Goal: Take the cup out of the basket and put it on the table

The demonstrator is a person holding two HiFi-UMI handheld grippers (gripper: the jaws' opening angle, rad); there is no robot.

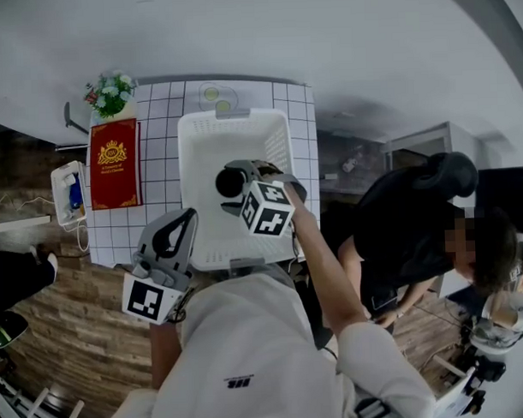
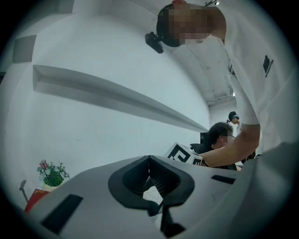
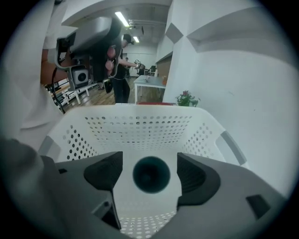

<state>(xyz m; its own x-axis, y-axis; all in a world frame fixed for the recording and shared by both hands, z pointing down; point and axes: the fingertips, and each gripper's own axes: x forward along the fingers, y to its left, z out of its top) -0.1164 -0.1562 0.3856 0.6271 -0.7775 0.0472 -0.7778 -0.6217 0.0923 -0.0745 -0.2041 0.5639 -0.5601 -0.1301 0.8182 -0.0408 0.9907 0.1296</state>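
Observation:
A dark cup (image 3: 151, 174) stands upright on the floor of the white perforated basket (image 3: 140, 128), its open mouth facing up. My right gripper (image 3: 149, 170) reaches down into the basket with its jaws open on either side of the cup; the pads (image 3: 105, 170) stand clear of it. From the head view the cup (image 1: 229, 182) shows as a dark round spot inside the basket (image 1: 199, 137), just ahead of the right gripper (image 1: 240, 172). My left gripper (image 1: 164, 246) hangs outside the basket's near left corner. It points level at the wall, shut (image 2: 149, 176), with nothing held.
The basket sits on a table with a white grid cloth (image 1: 156, 139). On the table's left are a red booklet (image 1: 114, 163) and a small pot of flowers (image 1: 110, 93); a small dish (image 1: 216, 97) lies behind the basket. A person in black (image 1: 416, 233) bends over at the right.

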